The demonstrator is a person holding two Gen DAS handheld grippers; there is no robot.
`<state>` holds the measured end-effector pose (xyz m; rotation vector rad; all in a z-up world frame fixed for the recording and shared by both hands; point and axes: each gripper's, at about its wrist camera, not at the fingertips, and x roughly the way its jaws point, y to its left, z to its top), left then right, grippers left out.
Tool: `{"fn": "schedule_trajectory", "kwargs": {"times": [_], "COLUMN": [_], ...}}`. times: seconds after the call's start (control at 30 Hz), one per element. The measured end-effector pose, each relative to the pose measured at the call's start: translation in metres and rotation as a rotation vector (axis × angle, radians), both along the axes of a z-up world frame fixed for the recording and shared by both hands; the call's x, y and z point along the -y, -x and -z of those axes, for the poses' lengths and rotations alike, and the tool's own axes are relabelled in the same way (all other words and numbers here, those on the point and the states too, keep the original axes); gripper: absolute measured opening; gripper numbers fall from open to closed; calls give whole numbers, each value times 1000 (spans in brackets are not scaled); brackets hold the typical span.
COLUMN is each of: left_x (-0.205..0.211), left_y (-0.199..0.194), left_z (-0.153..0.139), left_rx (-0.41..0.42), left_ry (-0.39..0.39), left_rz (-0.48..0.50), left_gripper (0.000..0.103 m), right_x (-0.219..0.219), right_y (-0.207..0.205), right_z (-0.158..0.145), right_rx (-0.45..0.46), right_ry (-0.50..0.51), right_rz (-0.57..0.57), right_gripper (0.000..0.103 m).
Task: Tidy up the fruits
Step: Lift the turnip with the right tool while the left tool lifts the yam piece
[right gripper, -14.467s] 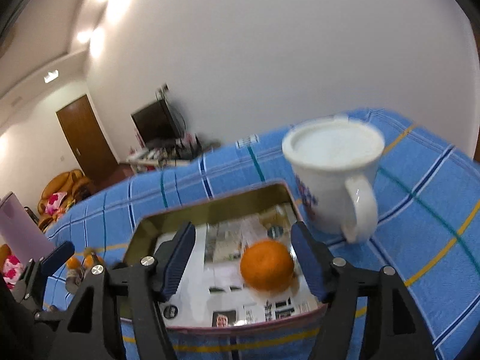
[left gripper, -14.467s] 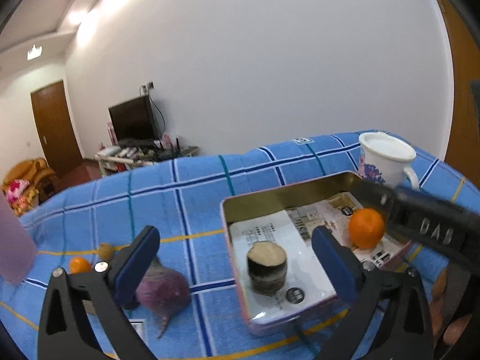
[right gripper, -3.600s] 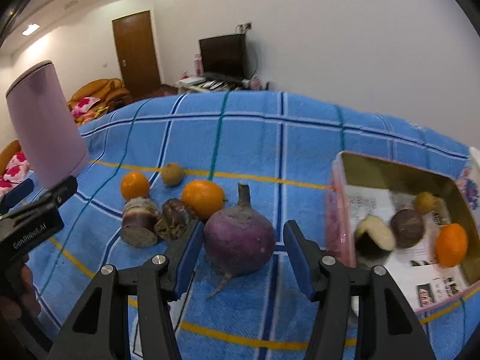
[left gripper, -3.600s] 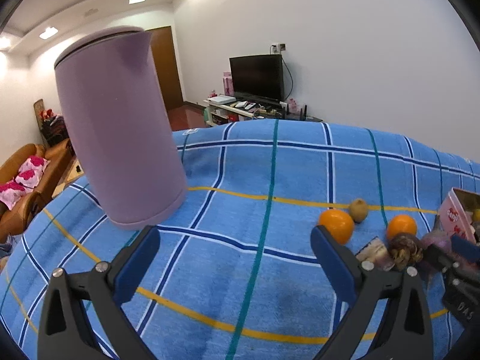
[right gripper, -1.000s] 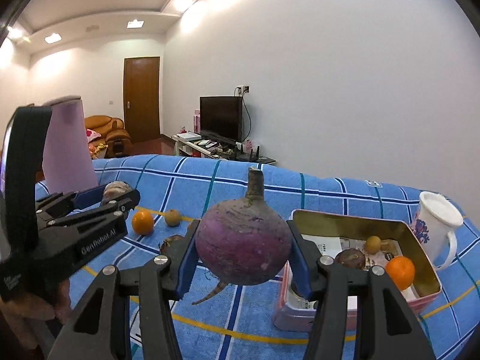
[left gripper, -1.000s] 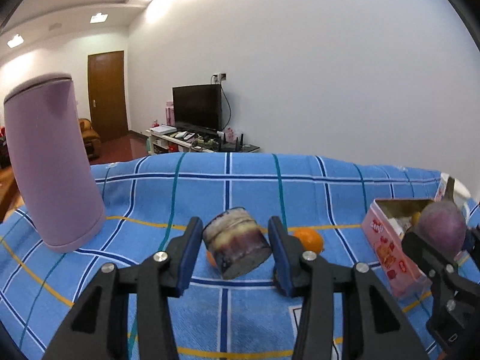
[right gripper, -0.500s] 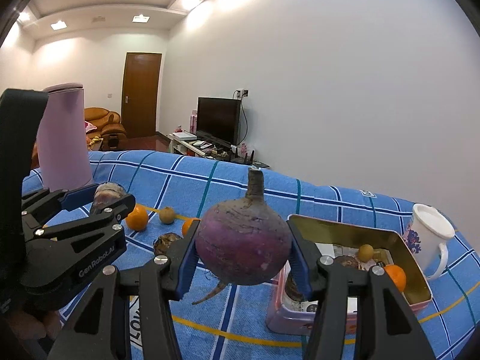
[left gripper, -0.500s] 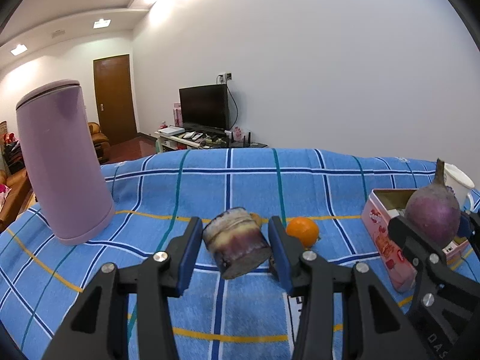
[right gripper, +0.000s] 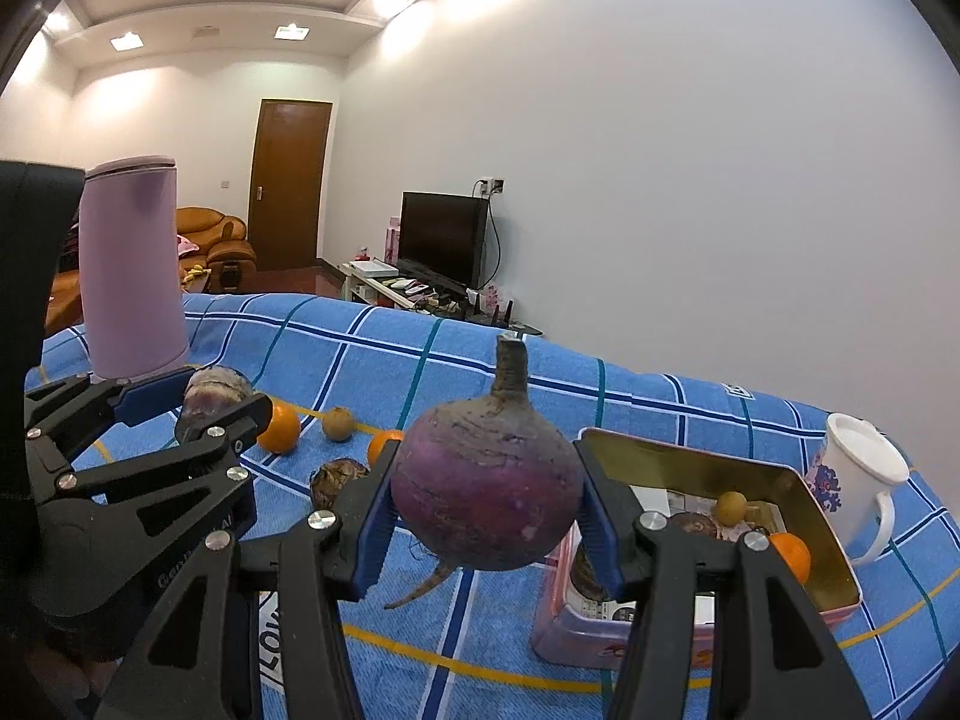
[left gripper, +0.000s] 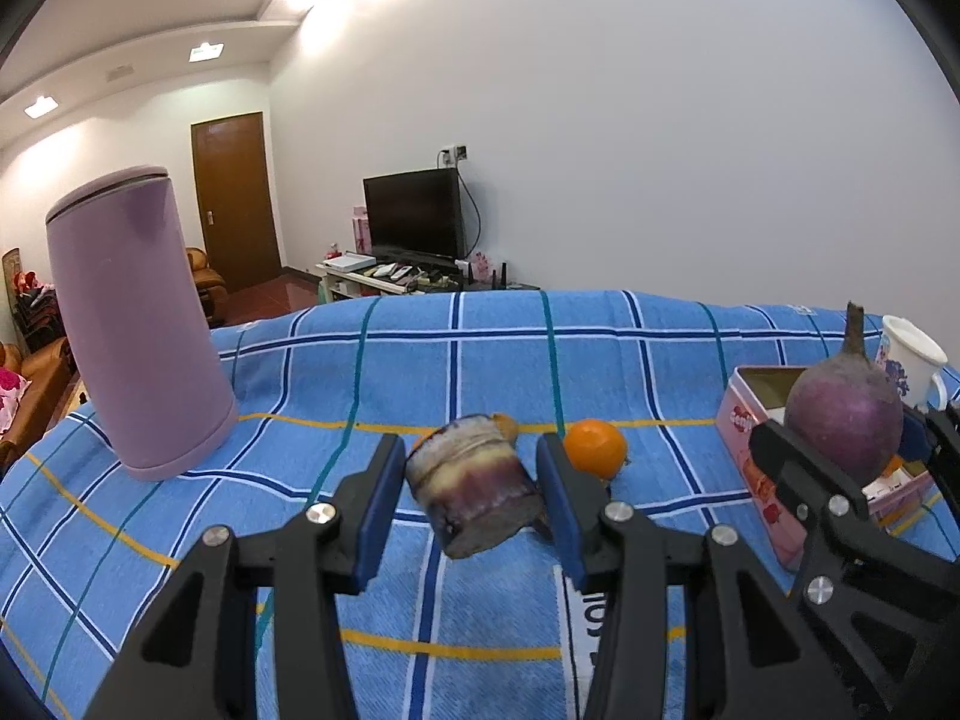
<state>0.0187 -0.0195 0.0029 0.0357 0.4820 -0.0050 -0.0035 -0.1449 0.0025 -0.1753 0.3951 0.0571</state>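
At the lower centre of the left wrist view, the left gripper [left gripper: 470, 483] pinches a short purple and cream cut root [left gripper: 471, 483] between its blue pads, lifted above the blue checked cloth [left gripper: 360, 372]. Just behind the right pad an orange [left gripper: 595, 447] lies on the cloth, and a tall lilac jug [left gripper: 135, 336] stands upright at the left of the frame. In the right wrist view, the right gripper [right gripper: 486, 507] clamps a round purple turnip [right gripper: 487, 489] at the centre of the frame, stem upward and thin root hanging down, clear of the cloth. To the lower right of it sits a pink tin [right gripper: 831, 546] holding a small orange fruit [right gripper: 792, 553], a small yellow-brown fruit [right gripper: 731, 506] and darker pieces; a white mug [right gripper: 857, 492] stands just beside its far right end. Left of the turnip, another orange [right gripper: 279, 427], a brownish fruit [right gripper: 337, 423] and a dark lump [right gripper: 337, 480] lie on the cloth.
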Motion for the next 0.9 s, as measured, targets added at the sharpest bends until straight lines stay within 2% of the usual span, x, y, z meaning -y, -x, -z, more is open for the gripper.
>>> {"fn": "schedule_trajectory", "kwargs": {"times": [0.9], "left_x": [33], "left_y": [8], "left_z": [-3], "left_rx": [-16], "left_ry": [-8], "left_rz": [46], "left_gripper": [47], "right_x": [50], "right_y": [12], "right_z": [-4], "right_rx": [28], "right_ry": [38], "right_rz": [60], "right_gripper": [55]}}
